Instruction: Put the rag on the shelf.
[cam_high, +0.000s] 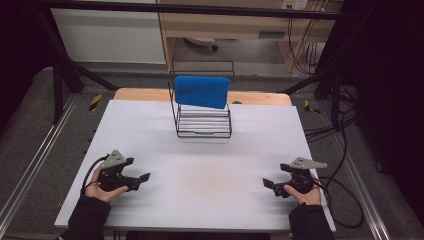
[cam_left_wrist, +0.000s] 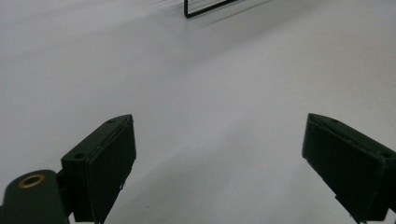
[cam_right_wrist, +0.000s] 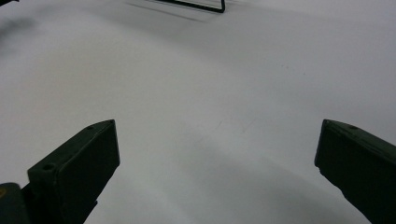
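Note:
A black wire rack (cam_high: 203, 117) stands at the far middle of the white table (cam_high: 200, 165), and a blue cloth (cam_high: 202, 91) hangs over its top bar. My left gripper (cam_high: 140, 181) rests low at the near left of the table, open, with bare tabletop between its jaws. At the near right, my right gripper (cam_high: 271, 187) is likewise open and holds nothing. In the left gripper view the left gripper (cam_left_wrist: 219, 163) faces the rack's base (cam_left_wrist: 205, 8) far ahead. The right gripper (cam_right_wrist: 217, 172) in its own view also faces the rack's base (cam_right_wrist: 205, 5).
Cables (cam_high: 340, 200) trail off the table's right side. A wooden board edge (cam_high: 145, 94) lies behind the white table. Black frame bars (cam_high: 65, 70) stand at the far left and right, with a shelf unit (cam_high: 225, 25) beyond.

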